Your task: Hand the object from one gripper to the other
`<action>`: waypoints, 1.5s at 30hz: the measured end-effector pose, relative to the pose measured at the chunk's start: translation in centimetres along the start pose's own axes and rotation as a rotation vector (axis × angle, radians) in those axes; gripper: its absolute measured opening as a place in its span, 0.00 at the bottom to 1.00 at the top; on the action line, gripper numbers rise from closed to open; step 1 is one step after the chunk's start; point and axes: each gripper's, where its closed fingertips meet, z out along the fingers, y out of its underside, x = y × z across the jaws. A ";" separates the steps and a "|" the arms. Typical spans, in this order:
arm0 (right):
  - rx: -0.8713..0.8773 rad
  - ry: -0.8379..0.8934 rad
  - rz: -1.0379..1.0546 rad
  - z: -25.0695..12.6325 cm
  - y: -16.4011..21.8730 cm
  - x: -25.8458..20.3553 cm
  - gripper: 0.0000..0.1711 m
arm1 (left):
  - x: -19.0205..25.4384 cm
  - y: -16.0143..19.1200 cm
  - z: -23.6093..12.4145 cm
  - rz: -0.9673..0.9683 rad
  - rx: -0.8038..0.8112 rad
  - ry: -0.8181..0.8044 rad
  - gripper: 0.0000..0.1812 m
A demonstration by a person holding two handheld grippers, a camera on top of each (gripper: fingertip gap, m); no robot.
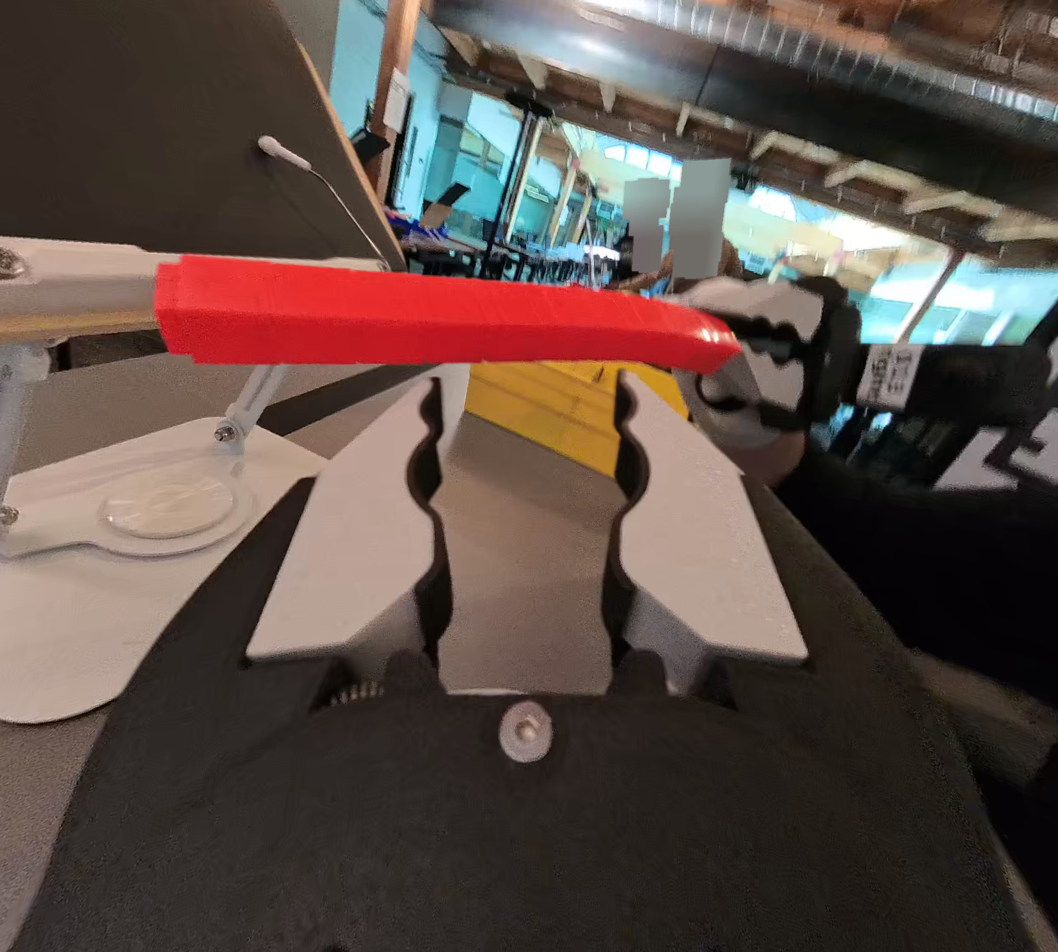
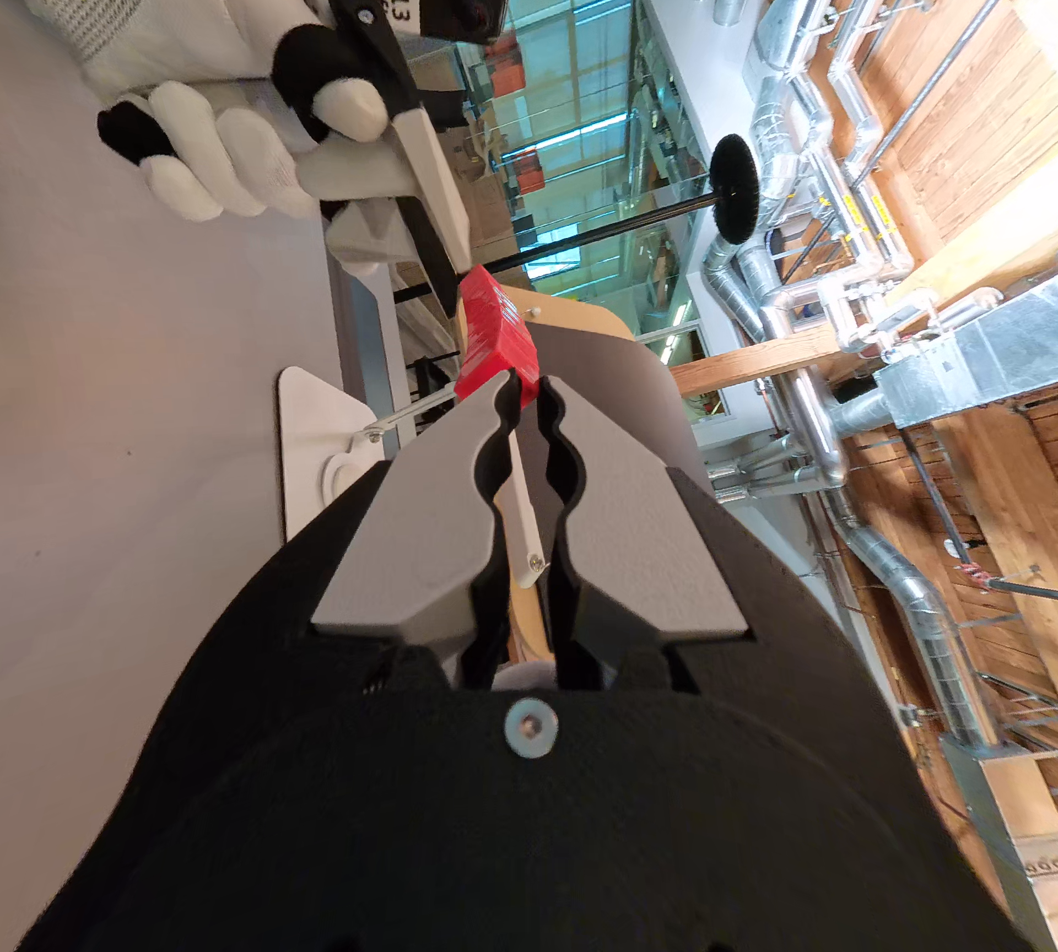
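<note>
Quick look at the handover. The right claw (image 2: 528, 386) is pinched down on one end of the red bar (image 1: 429, 318), jaws nearly together with the red end squeezed right at their tips. The bar runs away from it, straight out ahead of its fingers.

The left claw (image 1: 529, 381) has its jaws wide apart and nothing between them. The bar lies crosswise just past its fingertips and a bit above them, sticking out well beyond both fingers, left and right. From the right wrist view, the left claw's tip sits right at the bar's far end – can't tell if it's actually touching. A white-gloved hand (image 2: 189, 83) is holding that claw.

To the left of the left claw there's a white stand. Its arm (image 1: 74, 289) meets the bar's left end, though I can't tell if they're joined. The flat base (image 1: 86, 609) sits on the grey table (image 2: 114, 409) – with a clear round disc (image 1: 166, 509) on it.
</note>
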 end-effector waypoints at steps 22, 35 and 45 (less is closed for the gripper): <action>0.006 0.098 -0.161 2.5 -2.1 -4.8 0.04 | 0.8 -4.7 -0.5 0.003 0.251 -0.073 0.17; 0.017 -0.043 0.146 2.7 0.2 -4.4 0.20 | -1.3 -3.7 -0.7 0.591 0.019 -0.497 0.11; 0.090 0.132 0.083 0.5 -1.6 1.0 0.39 | -1.2 0.8 2.2 1.146 -0.284 -0.611 0.11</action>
